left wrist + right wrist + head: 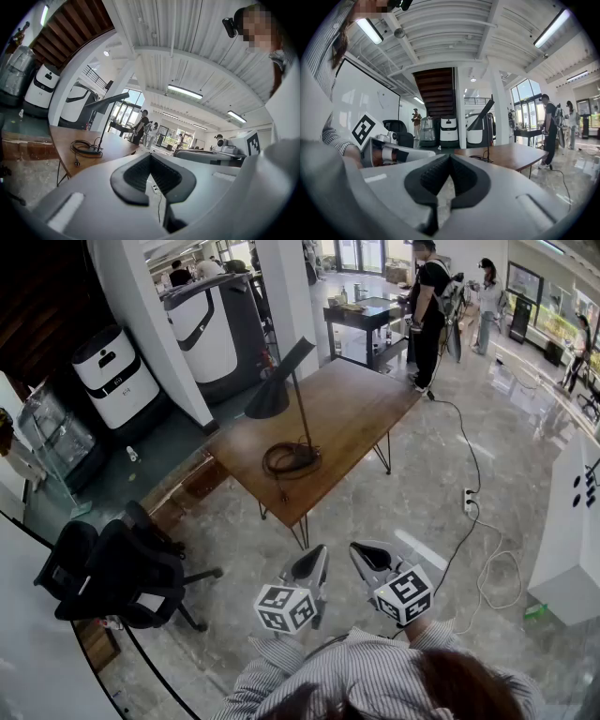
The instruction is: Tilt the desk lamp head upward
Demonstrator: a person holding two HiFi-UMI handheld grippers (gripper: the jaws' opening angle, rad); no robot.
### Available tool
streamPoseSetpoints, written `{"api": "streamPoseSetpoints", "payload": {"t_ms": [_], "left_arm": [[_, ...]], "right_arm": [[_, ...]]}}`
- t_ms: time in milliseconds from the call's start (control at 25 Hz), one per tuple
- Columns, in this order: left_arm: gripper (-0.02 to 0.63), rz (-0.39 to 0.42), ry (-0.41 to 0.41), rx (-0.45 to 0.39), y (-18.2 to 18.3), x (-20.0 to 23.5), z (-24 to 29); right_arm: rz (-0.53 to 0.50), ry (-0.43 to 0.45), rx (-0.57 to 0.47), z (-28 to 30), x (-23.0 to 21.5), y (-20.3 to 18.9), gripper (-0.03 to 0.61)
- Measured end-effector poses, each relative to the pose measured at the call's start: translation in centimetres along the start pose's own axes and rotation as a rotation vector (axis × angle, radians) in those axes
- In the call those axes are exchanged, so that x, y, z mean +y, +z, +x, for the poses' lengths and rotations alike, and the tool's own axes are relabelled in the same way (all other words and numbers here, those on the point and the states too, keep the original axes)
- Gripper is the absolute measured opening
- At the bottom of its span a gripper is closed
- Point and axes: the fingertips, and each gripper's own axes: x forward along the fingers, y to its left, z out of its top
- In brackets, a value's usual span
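You're not at the lamp yet: left gripper [309, 568] & right gripper [373, 563] hang low in front of you, jaws together on both, nothing between them, well apart from the wooden table [356, 413]. The desk lamp [301, 413] stands toward the table's near-left end, its base inside the coiled cord [291, 460], and the lamp head [279, 385] droops to the left. Step in first, clear of the office chair [112, 568] at near left. Spread one pair of jaws before reaching. Prob. best to press the base w/ the left gripper, take the head's lower edge w/ the right & lift slowly about the joint, so the stem doesn't tip.
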Motion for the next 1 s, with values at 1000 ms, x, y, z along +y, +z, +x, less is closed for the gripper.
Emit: {"api": "streamPoseSetpoints", "payload": {"t_ms": [1000], "left_arm": [[0.003,-0.031,0.016,0.005,0.1,2.2,5.3]], "right_arm": [[0.008,0.027,-0.063,1.3,-6.0,0.7,0.002]]}}
